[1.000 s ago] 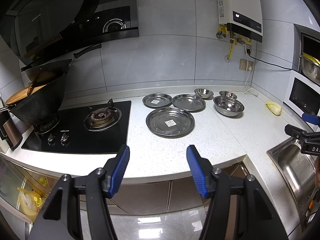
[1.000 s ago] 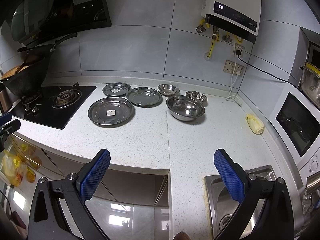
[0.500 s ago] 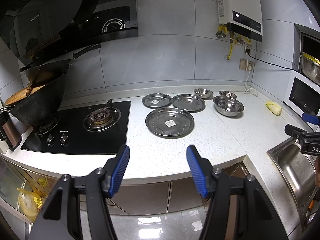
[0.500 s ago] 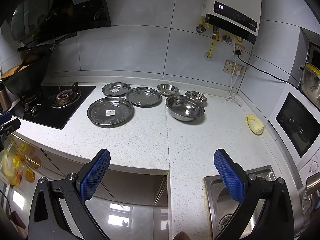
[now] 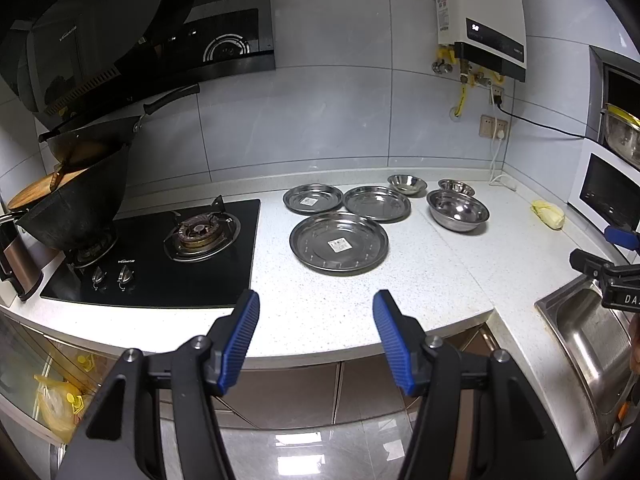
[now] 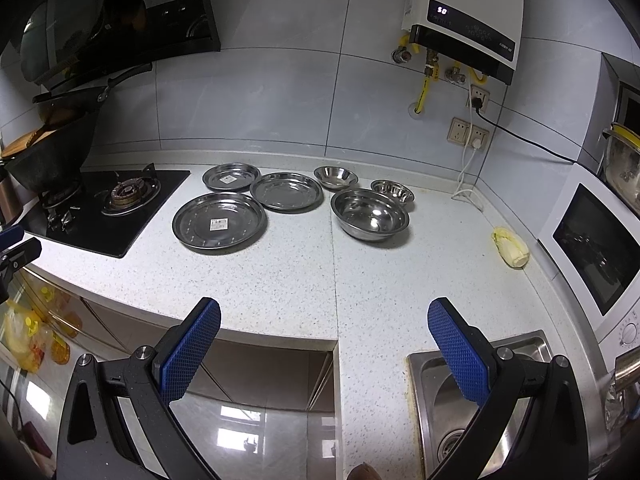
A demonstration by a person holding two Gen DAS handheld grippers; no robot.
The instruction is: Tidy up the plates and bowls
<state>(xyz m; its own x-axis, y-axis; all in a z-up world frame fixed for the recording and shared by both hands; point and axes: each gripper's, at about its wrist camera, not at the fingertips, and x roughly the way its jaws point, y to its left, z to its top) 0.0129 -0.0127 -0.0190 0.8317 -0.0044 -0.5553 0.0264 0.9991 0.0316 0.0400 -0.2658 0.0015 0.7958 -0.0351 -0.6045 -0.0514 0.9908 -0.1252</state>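
Plates [image 6: 219, 221] and bowls [image 6: 370, 214] lie unmoved; left gripper [image 5: 316, 336] and right gripper [image 6: 324, 354] stay spread, empty.

On the counter [image 6: 304, 264], mid-frame, the largest plate [image 6: 219, 224] lies nearest; behind it sit a small plate [image 6: 231, 176] at left and a middle plate [image 6: 286, 191] at right. Right of these the big bowl [image 6: 370, 214] lies before two small bowls [image 6: 336, 176] [image 6: 392, 190]. The stove [image 6: 116, 204] occupies the left, the sink [image 6: 460, 396] the lower right.
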